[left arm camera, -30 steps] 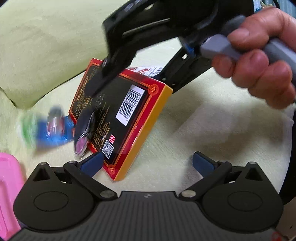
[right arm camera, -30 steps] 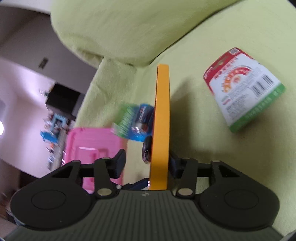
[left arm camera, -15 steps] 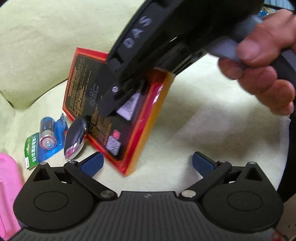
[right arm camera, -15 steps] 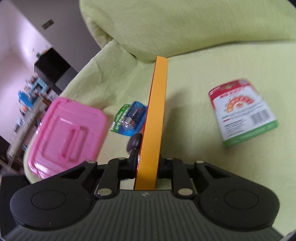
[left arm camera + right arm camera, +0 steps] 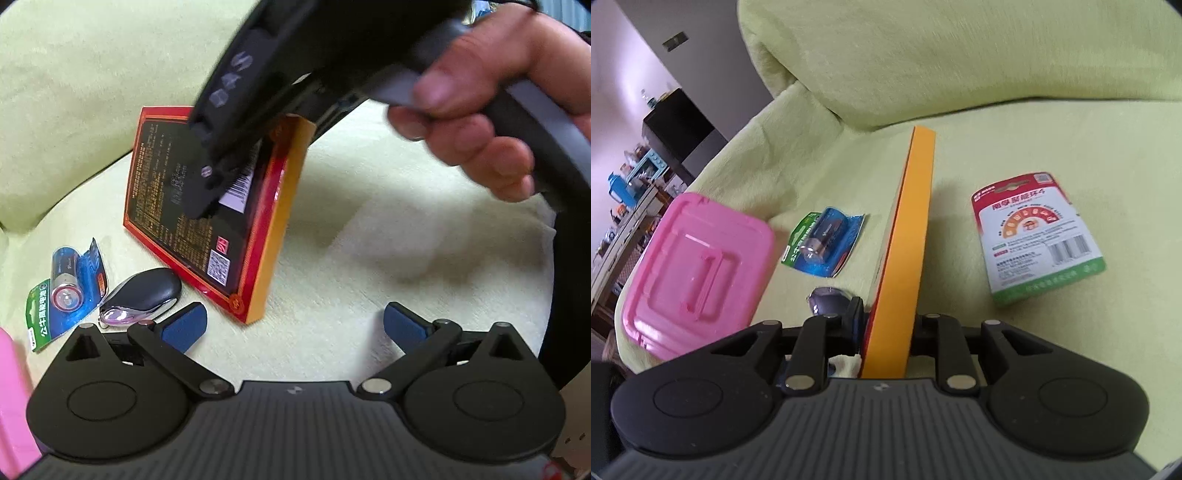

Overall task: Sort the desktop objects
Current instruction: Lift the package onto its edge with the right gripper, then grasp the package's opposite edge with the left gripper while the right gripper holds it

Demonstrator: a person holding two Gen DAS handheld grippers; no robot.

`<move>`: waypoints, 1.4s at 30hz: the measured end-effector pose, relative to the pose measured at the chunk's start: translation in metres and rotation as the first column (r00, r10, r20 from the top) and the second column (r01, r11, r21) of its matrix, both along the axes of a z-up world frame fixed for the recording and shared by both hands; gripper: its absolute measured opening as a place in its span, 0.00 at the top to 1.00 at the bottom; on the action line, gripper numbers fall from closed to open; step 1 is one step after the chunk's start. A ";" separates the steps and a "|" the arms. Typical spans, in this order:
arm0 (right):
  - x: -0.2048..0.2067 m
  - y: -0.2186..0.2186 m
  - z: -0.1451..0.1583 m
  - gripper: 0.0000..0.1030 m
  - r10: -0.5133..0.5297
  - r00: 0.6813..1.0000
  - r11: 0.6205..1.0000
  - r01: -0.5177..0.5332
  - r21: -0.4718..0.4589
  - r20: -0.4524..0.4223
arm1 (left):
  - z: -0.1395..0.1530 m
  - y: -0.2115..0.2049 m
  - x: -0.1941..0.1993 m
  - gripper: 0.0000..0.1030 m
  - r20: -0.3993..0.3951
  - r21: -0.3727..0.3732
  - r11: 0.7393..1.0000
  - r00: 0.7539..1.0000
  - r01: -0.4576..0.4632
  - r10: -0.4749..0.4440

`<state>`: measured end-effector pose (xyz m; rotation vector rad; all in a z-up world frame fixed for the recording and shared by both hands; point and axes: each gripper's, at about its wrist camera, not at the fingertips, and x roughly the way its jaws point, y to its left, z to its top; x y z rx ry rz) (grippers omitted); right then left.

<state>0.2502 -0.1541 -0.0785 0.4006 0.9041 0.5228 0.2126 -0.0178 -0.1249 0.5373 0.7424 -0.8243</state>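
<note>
Jaws on the left gripper (image 5: 291, 326) stood wide apart with nothing between them, its blue pads (image 5: 183, 327) hanging over the yellow-green cushion (image 5: 369, 266). Near the left pad lay a black and chrome key fob (image 5: 142, 297), and just left of that a battery pack (image 5: 70, 286) in blue and green card; a pink edge showed at the far left. Beyond the open jaws a flat red box (image 5: 207, 206) with an orange side stood tilted, one low corner close to the cushion.

On the right, the right gripper (image 5: 886, 325) was clamped on that box (image 5: 905, 258), seen edge-on as an orange strip running straight away from the camera. A pink lidded case (image 5: 698, 266) lay to its left, then the battery pack (image 5: 823, 242) and the key fob (image 5: 827, 301) just beside the left finger. A red and green card pack (image 5: 1039, 238) lay apart to the right. In the left view a hand (image 5: 491, 122) gripped the right tool's grey handle, reaching in from the upper right and angled down.
</note>
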 end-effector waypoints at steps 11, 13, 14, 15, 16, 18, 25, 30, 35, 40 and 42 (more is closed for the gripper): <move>0.030 0.000 -0.015 0.82 -0.051 0.996 0.995 0.058 0.083 -0.080 | 0.001 0.004 -0.003 0.00 0.000 -0.007 1.000 1.000 0.001 -0.001; 0.025 0.001 -0.012 0.82 -0.036 0.997 0.998 0.039 0.050 -0.066 | 0.008 0.004 -0.015 0.00 0.005 -0.004 1.000 1.000 0.001 -0.001; 0.020 0.003 -0.009 0.83 -0.019 0.998 0.999 0.020 0.027 -0.053 | 0.013 0.004 -0.024 0.00 0.008 -0.003 1.000 1.000 0.000 0.000; 0.015 0.004 -0.006 0.84 -0.001 0.999 1.000 0.001 0.003 -0.042 | 0.016 0.004 -0.029 0.00 0.011 -0.001 1.000 1.000 -0.001 0.001; 0.010 0.005 -0.004 0.85 0.017 0.999 1.000 -0.018 -0.021 -0.030 | 0.017 0.005 -0.029 0.00 0.012 0.001 1.000 1.000 -0.004 0.004; 0.000 0.008 0.002 0.85 0.054 0.999 0.996 -0.054 -0.069 -0.009 | 0.018 0.006 -0.031 0.00 0.014 0.005 1.000 1.000 -0.009 0.008; -0.036 0.015 0.022 0.86 0.193 0.980 0.953 -0.177 -0.246 0.042 | 0.021 0.005 -0.030 0.00 0.056 0.050 0.999 0.998 -0.001 -0.002; -0.064 0.011 0.043 0.87 0.351 0.936 0.848 -0.305 -0.433 0.028 | 0.024 -0.002 -0.044 0.00 0.133 0.128 0.991 0.989 0.047 -0.064; -0.089 0.009 0.051 0.87 0.498 0.867 0.676 -0.393 -0.623 -0.005 | 0.025 -0.012 -0.062 0.01 0.236 0.240 0.964 0.956 0.119 -0.177; -0.116 0.007 0.046 0.87 0.607 0.794 0.525 -0.421 -0.740 -0.021 | 0.024 -0.024 -0.080 0.01 0.315 0.369 0.914 0.902 0.169 -0.294; -0.129 0.007 0.041 0.87 0.653 0.757 0.450 -0.417 -0.789 -0.028 | 0.024 -0.030 -0.085 0.01 0.342 0.420 0.890 0.878 0.178 -0.336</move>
